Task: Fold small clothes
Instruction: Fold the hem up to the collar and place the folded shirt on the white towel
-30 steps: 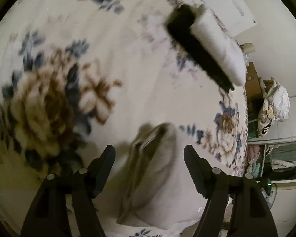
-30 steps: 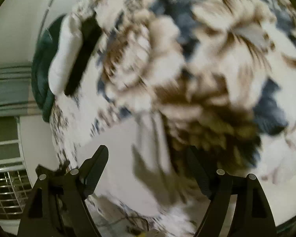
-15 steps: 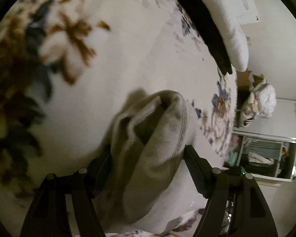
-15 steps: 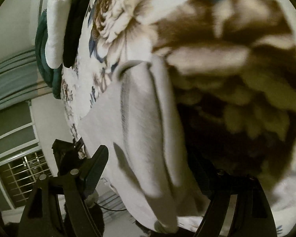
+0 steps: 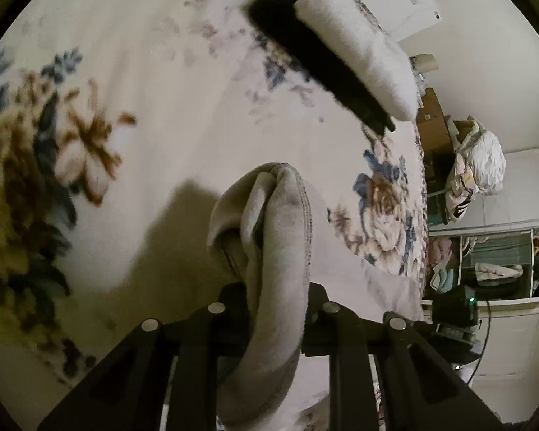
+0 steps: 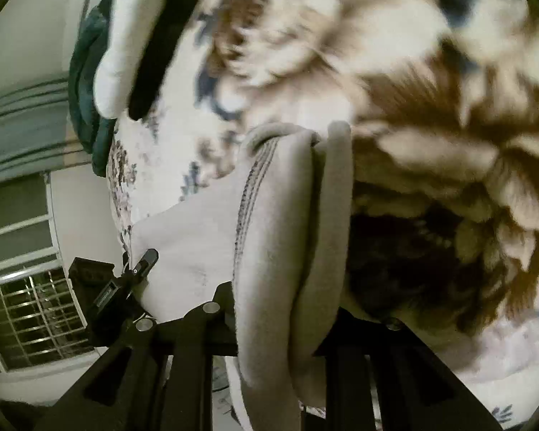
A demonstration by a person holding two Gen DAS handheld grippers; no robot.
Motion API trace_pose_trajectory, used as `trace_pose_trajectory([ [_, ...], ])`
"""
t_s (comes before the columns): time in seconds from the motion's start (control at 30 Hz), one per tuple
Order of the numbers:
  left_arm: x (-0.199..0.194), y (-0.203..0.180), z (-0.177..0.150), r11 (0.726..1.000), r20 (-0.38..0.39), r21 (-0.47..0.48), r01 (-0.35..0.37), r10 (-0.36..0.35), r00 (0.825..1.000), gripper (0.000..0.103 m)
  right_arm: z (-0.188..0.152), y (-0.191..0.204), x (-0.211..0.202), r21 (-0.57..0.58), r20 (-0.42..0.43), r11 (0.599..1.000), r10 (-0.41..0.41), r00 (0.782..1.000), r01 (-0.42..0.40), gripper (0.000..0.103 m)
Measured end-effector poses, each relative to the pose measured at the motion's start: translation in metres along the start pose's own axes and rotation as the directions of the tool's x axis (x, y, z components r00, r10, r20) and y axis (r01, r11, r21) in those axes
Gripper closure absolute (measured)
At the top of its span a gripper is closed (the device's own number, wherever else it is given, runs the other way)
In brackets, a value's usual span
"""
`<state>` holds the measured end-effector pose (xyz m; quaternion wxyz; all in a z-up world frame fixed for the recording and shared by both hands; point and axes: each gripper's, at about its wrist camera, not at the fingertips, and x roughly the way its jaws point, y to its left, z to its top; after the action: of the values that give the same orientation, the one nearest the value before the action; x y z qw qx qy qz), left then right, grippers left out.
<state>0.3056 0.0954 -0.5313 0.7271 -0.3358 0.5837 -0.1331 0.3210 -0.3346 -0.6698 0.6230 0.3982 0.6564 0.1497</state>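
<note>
Pinching grey garment (image 5: 276, 237), left claw (image 5: 277, 309) (just closed)

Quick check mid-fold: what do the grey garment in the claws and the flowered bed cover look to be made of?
Grey garment: looks like a soft knit, probably cotton jersey or fleece, matte; it bunches in thick rounded folds and has a stitched hem. Flowered bed cover: seems a plush, fuzzy blanket, printed; the brown petals look furry, though blur leaves it uncertain.

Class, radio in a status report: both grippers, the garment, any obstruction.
Left gripper and right gripper just closed, both pinching the beige fleece garment. Garment bunched over floral blanket. Folded black-and-white stack beyond, well clear.
</note>
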Motion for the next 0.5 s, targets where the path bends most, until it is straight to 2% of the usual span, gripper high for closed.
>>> trace_pose_trajectory([
  [0.13, -0.031, -0.018, 0.022, 1.000, 0.035, 0.026, 0.013, -0.014, 0.999, 0.087, 0.008, 0.046, -0.029, -0.043, 0.043, 0.999, 0.012, 0.999, -0.010, 0.084],
  [0.23, -0.052, -0.041, 0.057, 0.999, 0.068, 0.044, 0.021, -0.024, 0.997, 0.087, 0.024, 0.085, -0.050, -0.077, 0.073, 0.997, 0.028, 0.997, -0.022, 0.084],
  [0.37, -0.074, -0.079, 0.113, 0.995, 0.132, 0.098, 0.021, -0.034, 0.991, 0.087, 0.061, 0.148, -0.074, -0.125, 0.119, 0.992, 0.035, 0.992, -0.020, 0.084],
  [0.5, -0.081, -0.118, 0.185, 0.988, 0.208, 0.153, 0.001, -0.033, 0.978, 0.087, 0.128, 0.214, -0.092, -0.197, 0.178, 0.980, 0.054, 0.983, -0.018, 0.084],
])
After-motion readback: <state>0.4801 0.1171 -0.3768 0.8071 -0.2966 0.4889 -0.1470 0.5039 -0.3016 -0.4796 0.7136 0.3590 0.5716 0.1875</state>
